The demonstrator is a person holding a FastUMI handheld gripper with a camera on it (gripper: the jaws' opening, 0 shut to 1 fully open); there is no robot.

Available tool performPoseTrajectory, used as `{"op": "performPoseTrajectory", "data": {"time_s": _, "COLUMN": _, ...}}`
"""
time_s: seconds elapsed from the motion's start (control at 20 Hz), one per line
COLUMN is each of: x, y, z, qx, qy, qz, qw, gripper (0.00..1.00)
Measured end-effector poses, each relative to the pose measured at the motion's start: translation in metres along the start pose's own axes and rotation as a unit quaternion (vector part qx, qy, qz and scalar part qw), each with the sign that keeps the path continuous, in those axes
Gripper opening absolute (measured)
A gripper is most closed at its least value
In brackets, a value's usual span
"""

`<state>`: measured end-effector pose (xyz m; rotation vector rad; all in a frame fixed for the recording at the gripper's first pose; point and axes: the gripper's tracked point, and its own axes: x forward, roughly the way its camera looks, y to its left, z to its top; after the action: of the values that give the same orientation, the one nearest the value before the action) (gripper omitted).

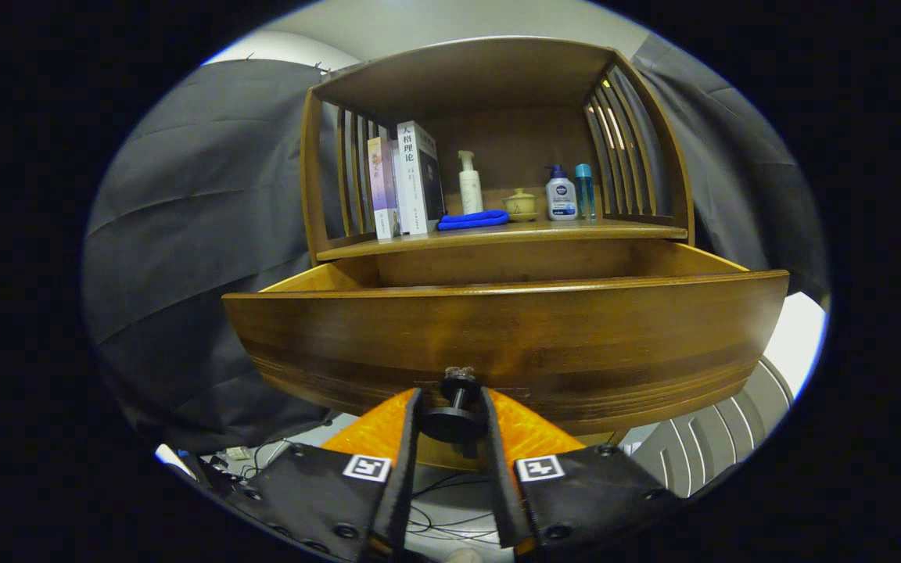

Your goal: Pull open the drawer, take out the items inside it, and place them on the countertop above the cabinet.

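Your gripper (pixel 451 407) has its two fingers closed tight on the knob (pixel 454 412). Both fingers press on the knob, one from each side. The knob sits at the middle of the drawer (pixel 497 336) front, low down, right at the fingertips.

The drawer is pulled out from the cabinet (pixel 489 78). Its front is wide and brown. You can see over the top edge to the back wall and the side walls inside. You cannot tell what lies at the bottom, because the front hides it.

Just above the drawer, at 12 o'clock from the knob, is the countertop (pixel 638 229). On it, from 11 o'clock to 1 o'clock, stand some books (pixel 407 181), a white pump bottle (pixel 470 184), a blue cloth (pixel 472 220) lying flat, a small pot (pixel 520 205) with a lid, a white and blue bottle (pixel 561 194), and a thin blue bottle (pixel 584 190). The cloth lies in front of the white pump bottle, beside the books.

Grey cloth hangs on both sides of the cabinet. Some wires (pixel 443 516) lie on the floor below your fingers, at 6 o'clock.
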<state>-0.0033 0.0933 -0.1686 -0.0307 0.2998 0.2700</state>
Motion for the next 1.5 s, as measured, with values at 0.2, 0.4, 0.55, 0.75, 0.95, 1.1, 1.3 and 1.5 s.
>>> {"op": "performPoseTrajectory", "data": {"time_s": 0.2, "x": -0.011, "y": 0.007, "z": 0.059, "qx": -0.029, "qy": -0.073, "qz": 0.024, "qw": 0.997, "gripper": 0.63}}
{"op": "performPoseTrajectory", "data": {"time_s": 0.4, "x": -0.009, "y": 0.006, "z": 0.103, "qx": -0.026, "qy": -0.082, "qz": 0.033, "qw": 0.996, "gripper": 0.91}}
{"op": "performPoseTrajectory", "data": {"time_s": 0.55, "x": 0.008, "y": -0.006, "z": 0.125, "qx": -0.035, "qy": -0.063, "qz": 0.016, "qw": 0.997, "gripper": 0.91}}
{"op": "performPoseTrajectory", "data": {"time_s": 0.75, "x": 0.036, "y": -0.014, "z": 0.123, "qx": -0.019, "qy": 0.017, "qz": 0.02, "qw": 0.999, "gripper": 0.9}}
{"op": "performPoseTrajectory", "data": {"time_s": 0.95, "x": 0.064, "y": -0.037, "z": 0.096, "qx": -0.029, "qy": 0.117, "qz": 0.0, "qw": 0.993, "gripper": 0.9}}
{"op": "performPoseTrajectory", "data": {"time_s": 1.1, "x": 0.076, "y": -0.054, "z": 0.076, "qx": -0.039, "qy": 0.176, "qz": -0.016, "qw": 0.983, "gripper": 0.9}}
{"op": "performPoseTrajectory", "data": {"time_s": 1.3, "x": 0.085, "y": -0.054, "z": 0.051, "qx": 0.007, "qy": 0.259, "qz": 0.002, "qw": 0.966, "gripper": 0.91}}
{"op": "performPoseTrajectory", "data": {"time_s": 1.5, "x": 0.095, "y": -0.049, "z": 0.037, "qx": 0.044, "qy": 0.302, "qz": 0.012, "qw": 0.952, "gripper": 0.91}}
